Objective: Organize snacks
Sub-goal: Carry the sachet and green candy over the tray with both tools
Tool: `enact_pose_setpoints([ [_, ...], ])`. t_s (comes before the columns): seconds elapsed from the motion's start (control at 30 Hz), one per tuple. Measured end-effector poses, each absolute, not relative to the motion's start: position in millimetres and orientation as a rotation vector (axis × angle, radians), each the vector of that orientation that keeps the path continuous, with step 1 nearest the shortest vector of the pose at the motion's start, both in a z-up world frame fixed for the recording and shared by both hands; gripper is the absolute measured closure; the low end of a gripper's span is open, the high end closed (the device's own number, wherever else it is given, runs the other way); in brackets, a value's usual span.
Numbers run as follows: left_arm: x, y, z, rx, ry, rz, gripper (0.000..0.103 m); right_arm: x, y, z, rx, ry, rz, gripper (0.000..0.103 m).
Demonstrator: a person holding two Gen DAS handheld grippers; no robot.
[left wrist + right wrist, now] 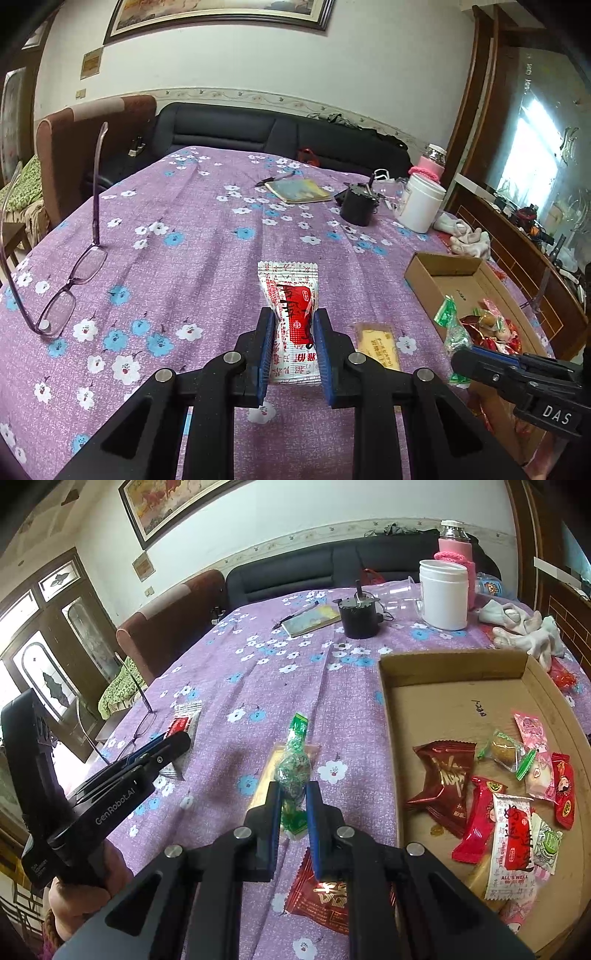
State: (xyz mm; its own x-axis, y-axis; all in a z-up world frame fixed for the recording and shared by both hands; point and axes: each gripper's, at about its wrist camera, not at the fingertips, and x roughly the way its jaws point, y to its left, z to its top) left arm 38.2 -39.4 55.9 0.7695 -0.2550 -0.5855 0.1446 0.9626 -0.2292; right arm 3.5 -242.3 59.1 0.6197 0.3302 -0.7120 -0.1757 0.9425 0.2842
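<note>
Now both tongs are clamped on a snack. The left tongs (293, 332) pinch a red and white packet (290, 295) at its lower half, and it stands up between the pads, above the table (207, 236). The right tongs (291, 801) squeeze a green wrapped candy (293, 771) around its middle, just left of the cardboard box (454, 668).

To do the step well, I think each snack should be carried over the box wall before the tongs let go, and dropped on the bare cardboard at the far end, not on the heap of snacks (517, 794) already inside. The right one has the shorter way, so it should go first.

Two loose snacks lie on the cloth: a yellow biscuit pack (376, 345) and a red packet (325, 897) under the right tongs. The glasses (70, 291) are well apart to the left. The near box wall is the only obstacle.
</note>
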Motion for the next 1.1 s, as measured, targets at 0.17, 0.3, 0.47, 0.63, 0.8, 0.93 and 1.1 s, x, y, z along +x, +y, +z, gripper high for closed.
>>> enact_pose_setpoints([
  [0.17, 36.9, -44.8, 56.5, -0.161, 0.659, -0.233, 0.081, 5.5, -248.8, 57.8, 0.223, 0.866, 0.293, 0.091],
  [0.3, 34.7, -45.2, 58.3, -0.158, 0.647, -0.229, 0.081, 5.4, -256.0, 63.5, 0.231, 0.846, 0.270, 0.090],
  [0.47, 32.8, -47.5, 59.3, -0.144, 0.633, -0.222, 0.081, 7.8, -273.1, 70.8, 0.263, 0.821, 0.231, 0.090],
  [0.63, 30.8, -57.4, 59.1, -0.097, 0.618, -0.212, 0.081, 12.3, -300.0, 78.2, 0.311, 0.798, 0.185, 0.090],
  [0.8, 25.9, -67.8, 63.4, -0.050, 0.576, -0.187, 0.081, 19.2, -330.4, 76.0, 0.389, 0.817, 0.142, 0.090],
  [0.93, 19.6, -79.2, 65.6, 0.004, 0.539, -0.158, 0.080, 20.6, -344.4, 79.1, 0.419, 0.804, 0.117, 0.090],
  [1.1, 12.8, -94.7, 70.3, 0.047, 0.522, -0.156, 0.080, 13.8, -356.2, 91.3, 0.426, 0.750, 0.094, 0.090],
])
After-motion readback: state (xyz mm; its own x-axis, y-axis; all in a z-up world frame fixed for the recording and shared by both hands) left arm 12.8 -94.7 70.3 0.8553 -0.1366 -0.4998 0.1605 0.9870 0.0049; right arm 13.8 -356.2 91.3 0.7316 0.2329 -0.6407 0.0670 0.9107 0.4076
